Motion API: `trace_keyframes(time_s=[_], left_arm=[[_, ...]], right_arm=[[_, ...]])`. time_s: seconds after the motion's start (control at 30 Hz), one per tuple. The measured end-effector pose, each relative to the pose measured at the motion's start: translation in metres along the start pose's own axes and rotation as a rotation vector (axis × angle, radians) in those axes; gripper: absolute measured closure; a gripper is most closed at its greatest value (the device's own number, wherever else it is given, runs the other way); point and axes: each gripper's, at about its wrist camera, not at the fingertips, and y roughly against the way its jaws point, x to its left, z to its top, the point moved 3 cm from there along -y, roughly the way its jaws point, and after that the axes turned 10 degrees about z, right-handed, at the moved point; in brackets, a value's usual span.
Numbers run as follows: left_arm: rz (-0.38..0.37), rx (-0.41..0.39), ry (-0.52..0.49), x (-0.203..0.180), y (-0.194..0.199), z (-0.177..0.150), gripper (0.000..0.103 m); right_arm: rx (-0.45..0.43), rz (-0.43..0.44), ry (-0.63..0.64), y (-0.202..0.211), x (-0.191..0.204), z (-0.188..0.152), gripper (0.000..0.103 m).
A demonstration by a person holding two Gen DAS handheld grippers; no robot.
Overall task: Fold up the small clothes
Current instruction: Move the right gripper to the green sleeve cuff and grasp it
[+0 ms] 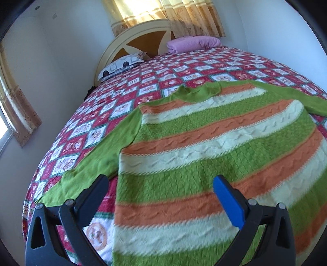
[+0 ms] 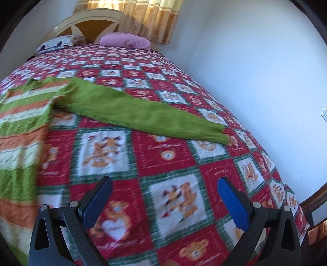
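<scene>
A small knitted sweater [image 1: 204,139] with green, orange and cream stripes lies spread flat on the bed. Its plain green left sleeve [image 1: 92,161] runs out toward the near left. My left gripper [image 1: 160,184] hovers open above the sweater's lower left part, with nothing between its fingers. In the right wrist view the sweater's body [image 2: 22,131] fills the left edge and its green right sleeve [image 2: 143,114] stretches across the quilt to the right. My right gripper [image 2: 165,186] is open over bare quilt, nearer than that sleeve and to the right of the body.
The bed carries a red, green and white patchwork quilt [image 2: 167,167] with bear prints. At the headboard [image 1: 143,38] lie a patterned pillow [image 1: 122,65] and a folded purple blanket [image 1: 192,44]. White walls close in on both sides; curtains [image 1: 163,14] hang behind.
</scene>
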Motion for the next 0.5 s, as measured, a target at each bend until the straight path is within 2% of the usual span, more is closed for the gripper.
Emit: trace_keyframes(time_s=[0.4,0.5], left_arm=[[0.021,0.047,0.01,0.0,-0.044,0.015,0.0],[0.032,0.065,0.029,0.006,-0.056,0.018,0.0]], right_arm=[[0.039,-0.142,-0.034,-0.047,-0.064,0.038,0.001],[0.047,-0.127,-0.086,-0.061,-0.084,0.046,0.001]])
